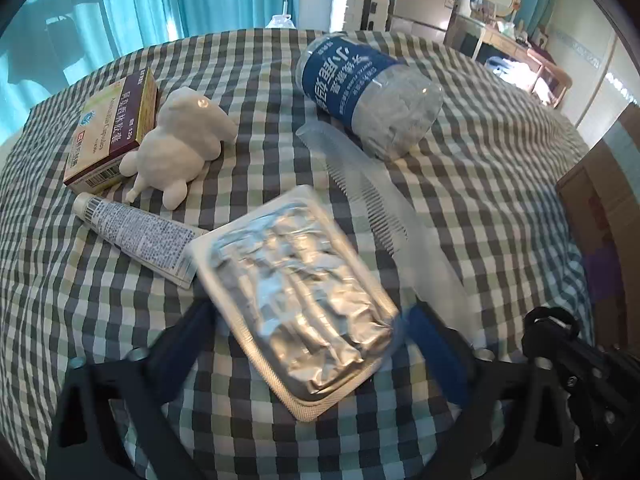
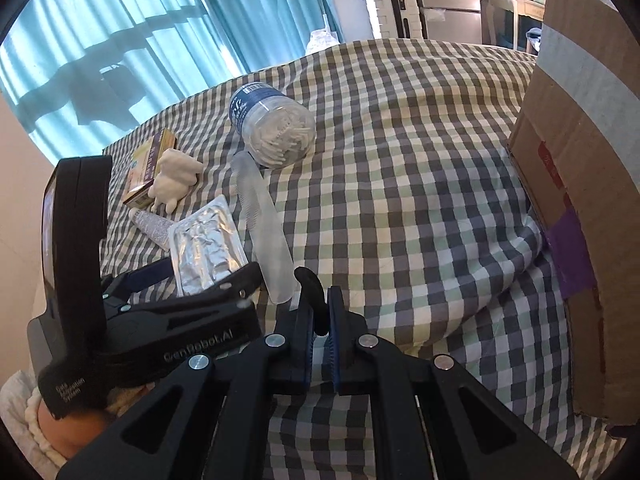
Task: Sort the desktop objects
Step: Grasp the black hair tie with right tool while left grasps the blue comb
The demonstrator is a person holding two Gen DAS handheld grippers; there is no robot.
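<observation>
My left gripper is shut on a silver foil blister pack and holds it just over the checked cloth; the pack also shows in the right wrist view. Beyond it lie a clear comb, a cotton-swab jar on its side, a white tube, a white toy animal and a medicine box. My right gripper is shut and empty, low over the cloth, to the right of the left gripper.
A cardboard box stands at the right edge of the checked cloth. Blue curtains hang behind. A fridge and a white case stand at the back.
</observation>
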